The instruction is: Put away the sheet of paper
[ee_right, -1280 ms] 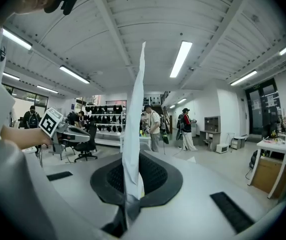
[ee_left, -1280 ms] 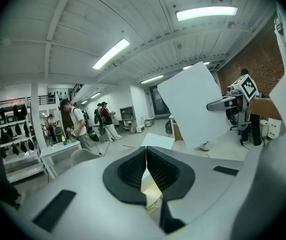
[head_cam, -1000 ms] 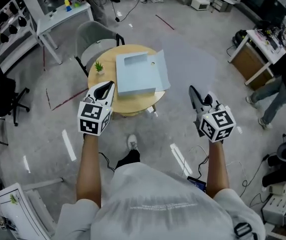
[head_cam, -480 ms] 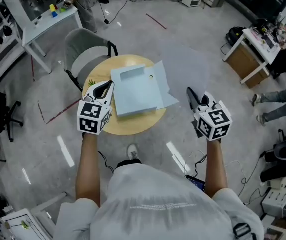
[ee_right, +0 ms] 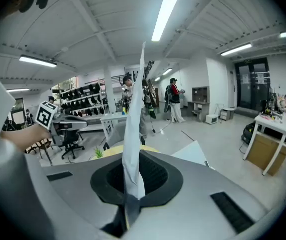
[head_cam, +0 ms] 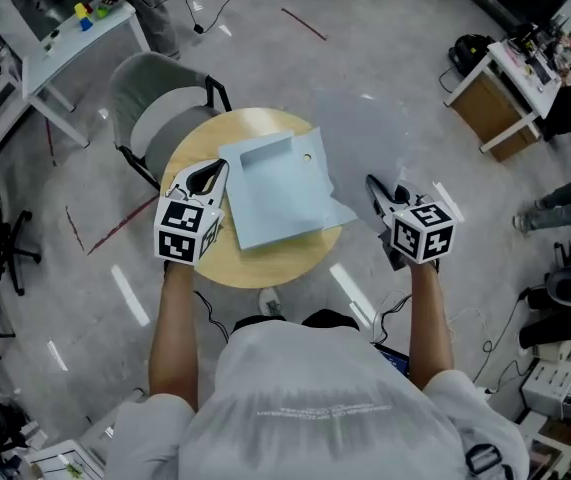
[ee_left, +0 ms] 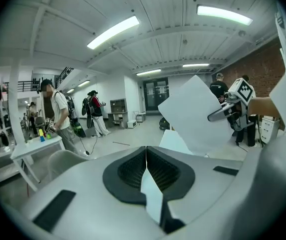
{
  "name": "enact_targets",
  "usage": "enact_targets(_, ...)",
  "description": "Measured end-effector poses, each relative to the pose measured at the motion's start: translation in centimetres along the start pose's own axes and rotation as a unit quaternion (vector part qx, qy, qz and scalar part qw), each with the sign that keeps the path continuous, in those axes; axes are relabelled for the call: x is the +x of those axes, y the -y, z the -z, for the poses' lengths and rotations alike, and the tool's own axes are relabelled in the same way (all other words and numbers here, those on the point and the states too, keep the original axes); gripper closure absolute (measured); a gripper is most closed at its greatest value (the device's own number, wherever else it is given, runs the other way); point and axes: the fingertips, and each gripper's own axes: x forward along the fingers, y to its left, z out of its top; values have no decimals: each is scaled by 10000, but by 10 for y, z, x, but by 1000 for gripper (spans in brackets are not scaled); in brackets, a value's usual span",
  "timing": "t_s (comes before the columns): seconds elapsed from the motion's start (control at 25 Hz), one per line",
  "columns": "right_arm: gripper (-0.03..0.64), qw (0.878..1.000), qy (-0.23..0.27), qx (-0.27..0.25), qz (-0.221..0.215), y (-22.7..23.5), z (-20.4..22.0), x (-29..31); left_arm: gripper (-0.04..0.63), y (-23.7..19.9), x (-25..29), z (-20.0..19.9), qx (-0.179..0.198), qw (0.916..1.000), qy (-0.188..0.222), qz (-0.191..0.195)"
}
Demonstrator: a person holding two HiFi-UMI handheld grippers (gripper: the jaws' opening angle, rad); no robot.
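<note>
The left gripper (head_cam: 221, 167) is clenched on one end of the sheet of paper (ee_left: 199, 115); the left gripper view shows a white strip pinched between its closed jaws. From there the sheet spans across the person's front, so its long axis runs side to side between the two tools. Neither hand is nearer, since each has an end. The sheet hangs in the air, bowed, with its free edge pointing up and away from the person. Just ahead of it and lower is the round table (head_cam: 265, 270), with a pale blue folder-like holder (head_cam: 261, 148) lying on it between the two tools. I judge that the coming move turns on this: the sheet must tip forward and down onto that holder. In the head view I cannot separate the sheet from the holder. The right gripper (head_cam: 371, 182) is shut tight on the other end; its own view shows the paper edge-on, rising straight out of the jaws.
</note>
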Motion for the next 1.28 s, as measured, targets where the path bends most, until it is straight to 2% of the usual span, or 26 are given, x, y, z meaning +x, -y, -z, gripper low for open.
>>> enact_targets(0.2,588,9988,-449,206,-25,18,26,30,575,5,22,23,-256,9993,-209,197)
enact_targets(0.36,588,9952,-877,439,-39,38,48,58,575,2,36,44,-526,9978,-395,105)
enact_targets(0.76,588,9795,-1855,642,-454,98,103,118,575,4,74,63,-1032,9910,-722,-442)
enact_targets(1.04,588,9643,-2363,892,-795,109,136,158,575,-7,82,88,-1334,9826,-1001,-820)
enact_targets(1.28,588,9453,-2869,1145,-1045,117,167,181,575,-6,98,99,-1499,9767,-1131,-1038)
